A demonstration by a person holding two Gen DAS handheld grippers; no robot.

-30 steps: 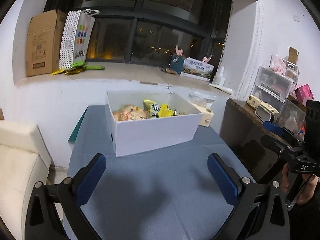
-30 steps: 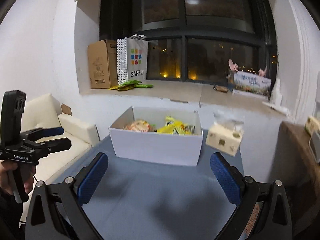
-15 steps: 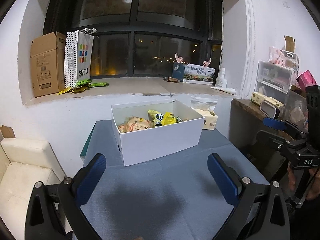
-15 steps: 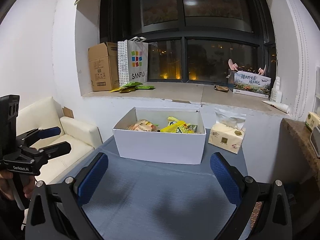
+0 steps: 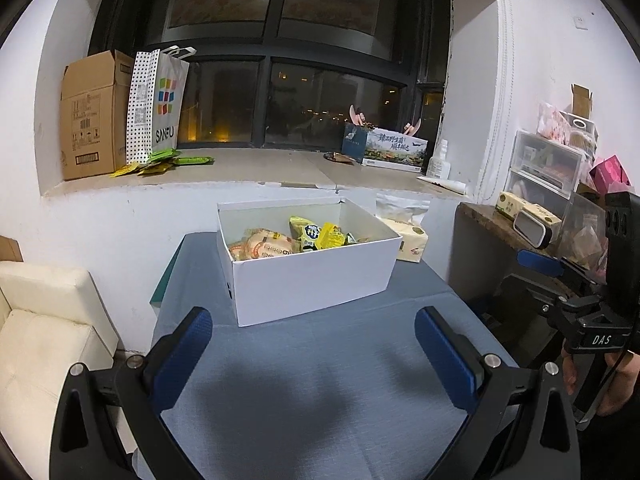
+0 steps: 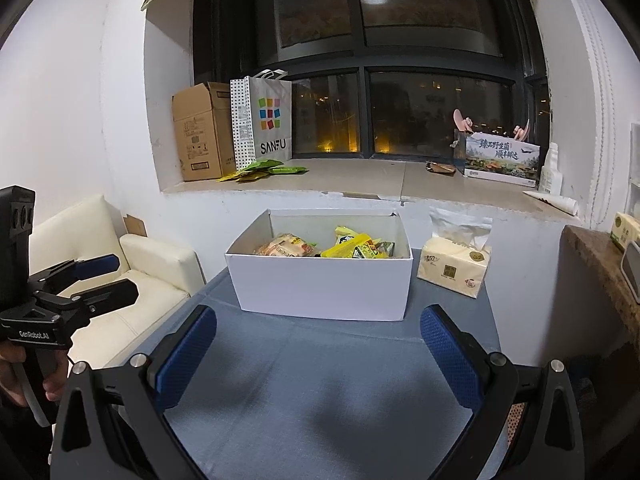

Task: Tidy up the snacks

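A: Snacks (image 5: pixel 296 238) sit inside the white box (image 5: pixel 312 280), at about twelve o'clock from both cameras, toward the far half of the blue counter (image 5: pixel 320 380).

B: Going left to right in the box?

A: An orange-and-cream packet (image 6: pixel 286 246) at the left, then yellow packets (image 6: pixel 354 246) toward the middle and right. Just right of the box, at about one o'clock, stands a tissue pack (image 6: pixel 454 266), near the box; I cannot tell if they touch.

B: And the grippers?

A: The left gripper (image 5: pixel 314 350) has its jaws spread wide with nothing between them, hovering over bare counter. The right gripper (image 6: pixel 318 350) is the same: wide apart, empty, short of the box.

B: So how far along?

A: I judge it close to finished, or at a pause. No loose packet shows on the counter; everything visible there is already boxed. Some green and yellow packets (image 5: pixel 160 162) lie on the windowsill at about ten o'clock, beside a paper bag (image 5: pixel 156 100). Whether those belong to the job I cannot tell; if so, they remain.
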